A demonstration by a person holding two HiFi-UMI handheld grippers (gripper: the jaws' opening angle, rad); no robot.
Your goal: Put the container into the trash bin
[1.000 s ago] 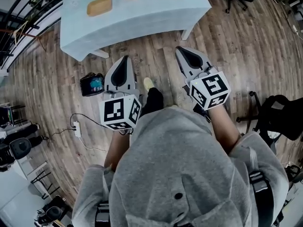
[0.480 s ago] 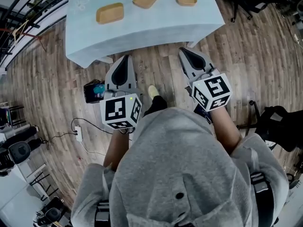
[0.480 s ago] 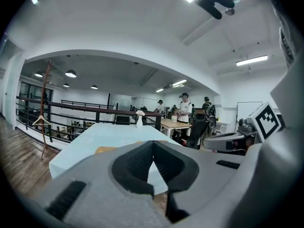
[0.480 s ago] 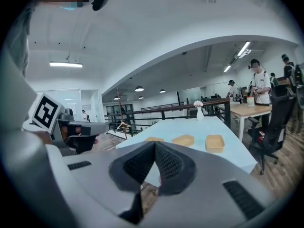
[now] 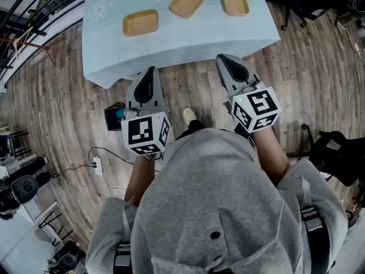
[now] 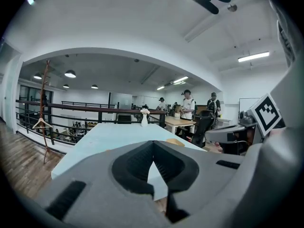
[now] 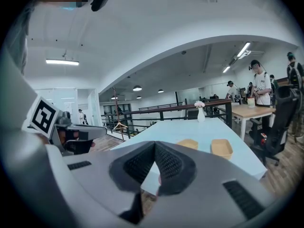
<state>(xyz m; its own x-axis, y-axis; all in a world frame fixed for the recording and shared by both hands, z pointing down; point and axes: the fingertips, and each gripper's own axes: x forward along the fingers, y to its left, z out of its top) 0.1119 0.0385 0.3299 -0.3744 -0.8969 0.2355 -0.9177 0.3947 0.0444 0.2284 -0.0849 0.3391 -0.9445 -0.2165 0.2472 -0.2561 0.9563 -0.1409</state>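
Three shallow tan rectangular containers, pulp or thin wood by the look, lie open side up in a row on the pale blue cloth-covered table (image 5: 188, 39). They are the left container (image 5: 140, 23), the middle container (image 5: 187, 2) and the right container (image 5: 234, 1), each apart from its neighbours. All look empty. Which one the task means cannot be told.

Handling, as a judgement: light, fairly stiff, matte and unlikely to slip. The walls are thin, so a hard squeeze could buckle one. The likeliest hold is a long-side rim near its middle, one jaw inside and one outside, so the container does not tip.

A small dark open bin (image 5: 114, 116) with something blue inside stands on the wooden floor (image 5: 63, 90). It is near the table's front left corner and just left of the left gripper. It is probably the trash bin.

Left gripper (image 5: 150, 71): jaws pressed together, nothing between them, tips near the table's front edge, well short of the containers.

Right gripper (image 5: 223, 59): jaws likewise closed tip to tip, empty, at the cloth's front edge.

Both point toward the table. Either would need to spread its jaws before a pick-up.
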